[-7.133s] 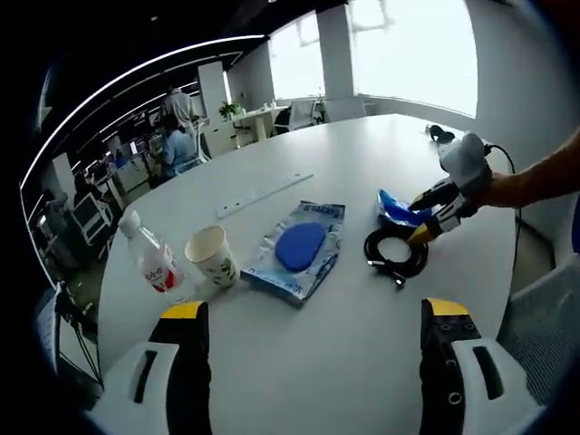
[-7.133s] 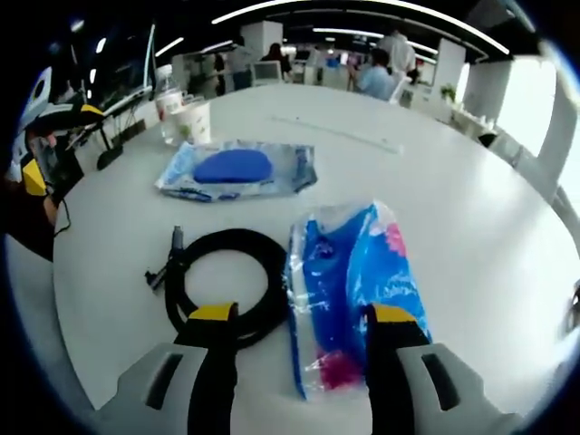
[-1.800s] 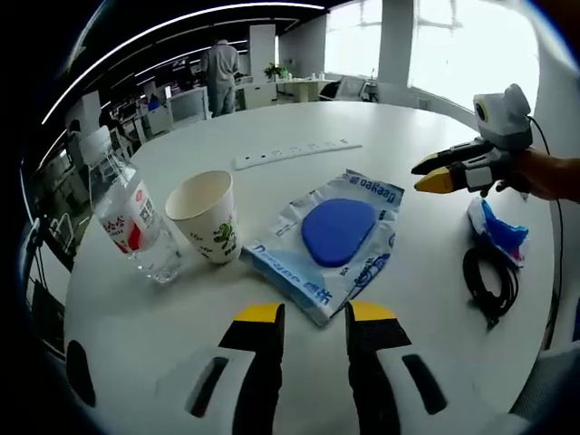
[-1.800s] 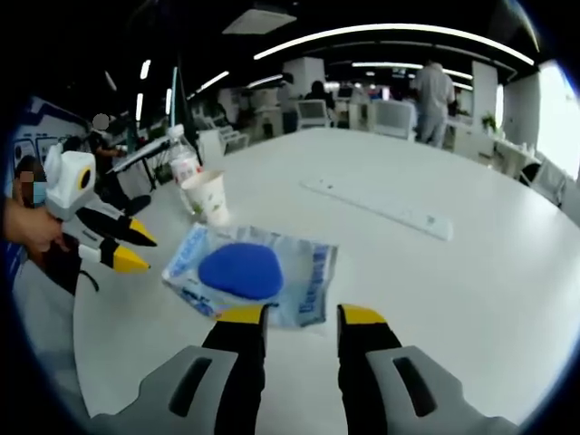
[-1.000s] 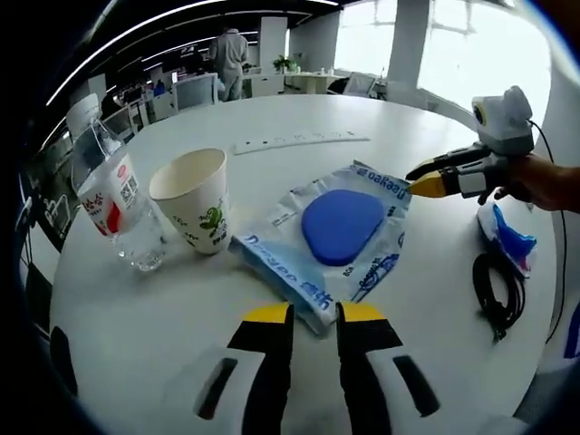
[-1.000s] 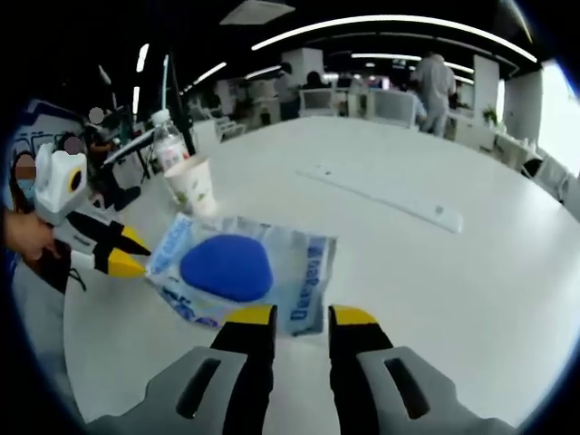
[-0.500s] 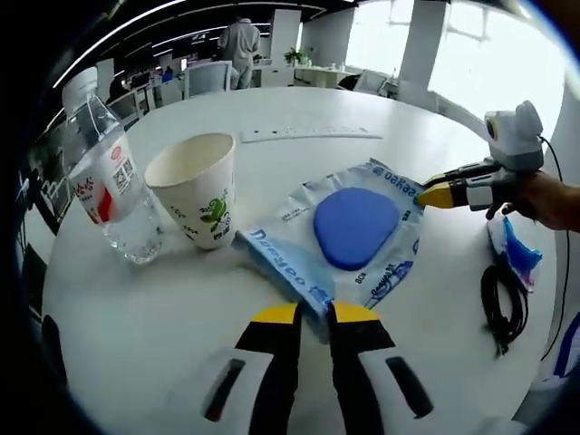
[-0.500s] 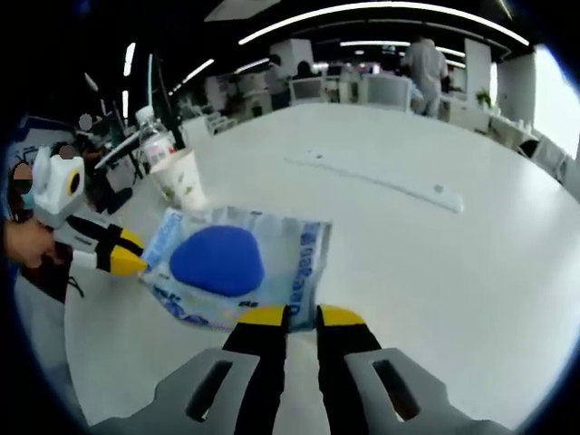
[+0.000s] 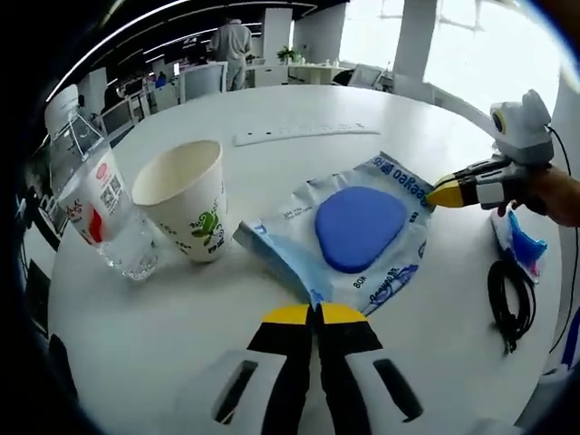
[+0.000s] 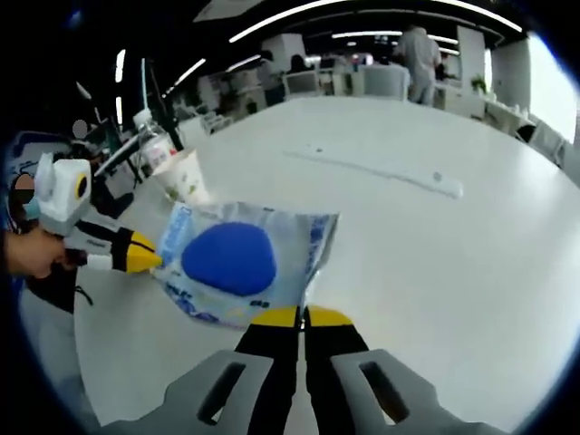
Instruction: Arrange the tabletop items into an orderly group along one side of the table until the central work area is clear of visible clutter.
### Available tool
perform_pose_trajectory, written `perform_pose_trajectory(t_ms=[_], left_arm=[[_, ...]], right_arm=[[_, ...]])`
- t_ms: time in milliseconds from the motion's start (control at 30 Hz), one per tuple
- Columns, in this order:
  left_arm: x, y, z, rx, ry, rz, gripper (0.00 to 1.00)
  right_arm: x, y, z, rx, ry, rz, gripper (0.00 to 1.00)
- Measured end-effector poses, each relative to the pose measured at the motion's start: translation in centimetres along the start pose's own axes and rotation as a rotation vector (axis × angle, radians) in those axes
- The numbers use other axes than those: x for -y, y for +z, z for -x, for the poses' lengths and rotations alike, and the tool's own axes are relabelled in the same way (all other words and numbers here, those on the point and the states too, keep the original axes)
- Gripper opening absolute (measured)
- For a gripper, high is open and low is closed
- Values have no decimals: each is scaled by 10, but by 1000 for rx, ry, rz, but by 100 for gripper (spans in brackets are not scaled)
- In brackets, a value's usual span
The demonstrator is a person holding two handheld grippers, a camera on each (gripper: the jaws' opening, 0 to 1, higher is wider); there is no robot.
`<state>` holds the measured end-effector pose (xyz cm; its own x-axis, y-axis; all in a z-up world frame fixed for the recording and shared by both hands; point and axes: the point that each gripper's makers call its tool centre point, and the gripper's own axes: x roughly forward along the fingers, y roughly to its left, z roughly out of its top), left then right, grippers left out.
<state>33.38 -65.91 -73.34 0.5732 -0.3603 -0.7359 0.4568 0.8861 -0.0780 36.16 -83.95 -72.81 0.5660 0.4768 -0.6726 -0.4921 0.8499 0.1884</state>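
In the left gripper view, the left gripper (image 9: 314, 314) has its jaws pinched together on the near corner of the packet (image 9: 349, 233); a cup (image 9: 184, 210) and bottle (image 9: 95, 207) stand up-left of them.

In the right gripper view, the right gripper (image 10: 300, 316) is clamped on the packet's (image 10: 237, 260) opposite edge.

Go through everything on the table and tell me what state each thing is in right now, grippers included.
Left gripper: jaws shut on the near edge of the blue packet.
Right gripper: jaws shut on the packet's opposite edge.
Blue packet: sealed, held at both ends.
Paper cup: upright, open top, looks empty.
Water bottle: standing beside the cup, looks tilted.
Black cable: coiled, lying flat.
Power strip: lying flat, nothing visibly plugged in.
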Motion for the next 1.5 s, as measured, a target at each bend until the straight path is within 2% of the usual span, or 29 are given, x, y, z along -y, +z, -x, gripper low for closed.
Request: perform_pose_trajectory(t_ms=[167, 533, 700, 1200, 1500], left_arm=[[0, 12, -3, 16, -11, 23, 0], [6, 42, -6, 43, -35, -19, 0], [3, 49, -11, 48, -32, -43, 0], [-10, 52, -18, 42, 0, -78, 0], [-19, 48, -26, 26, 30, -106, 0]], right_arm=[[2, 6, 11, 21, -4, -12, 0], [10, 8, 27, 52, -31, -80, 0], [11, 9, 27, 58, -38, -98, 0], [0, 4, 12, 44, -45, -125, 0], [-2, -1, 0, 33, -64, -135, 0]])
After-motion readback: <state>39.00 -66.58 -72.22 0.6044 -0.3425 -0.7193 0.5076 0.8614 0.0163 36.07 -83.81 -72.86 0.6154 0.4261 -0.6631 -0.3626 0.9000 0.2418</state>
